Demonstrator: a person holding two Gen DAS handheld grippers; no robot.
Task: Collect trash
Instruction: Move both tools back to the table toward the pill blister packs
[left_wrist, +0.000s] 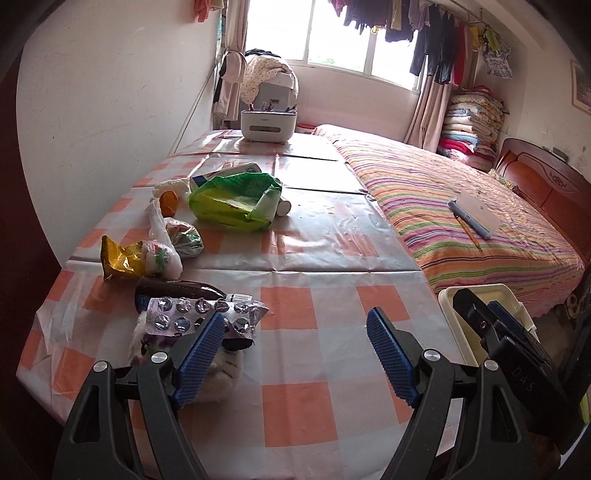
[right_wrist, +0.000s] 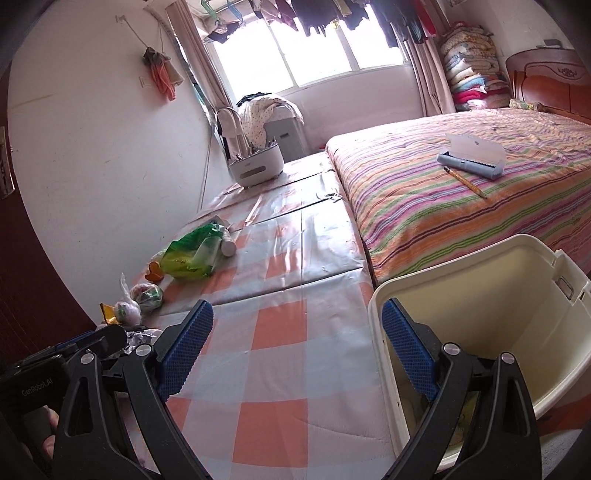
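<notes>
- The blister pack (left_wrist: 201, 312) lies on the bench's (left_wrist: 325, 258) near-left corner, long side running across.
- The left gripper (left_wrist: 295, 354), jaws wide and empty, is nearest, the pack at its left finger.
- The right gripper (right_wrist: 297, 354), also wide and empty, hovers by the bin (right_wrist: 517, 295).

The desk (left_wrist: 332, 236) is covered by a shiny, smooth plastic sheet, and light is thrown back from it. A silver foil pill sheet (left_wrist: 192, 314) with clear bumps is seen at about 9 o'clock of the left tongs (left_wrist: 295, 354). The tongs' pads (left_wrist: 391, 354) are made of blue, bumpy rubber, and their arms of matt black plastic. The bin (right_wrist: 517, 295) is made of smooth cream plastic. The bed (right_wrist: 443, 206) is covered with soft striped cloth, and its headboard (left_wrist: 546, 184) is glossy wood.
</notes>
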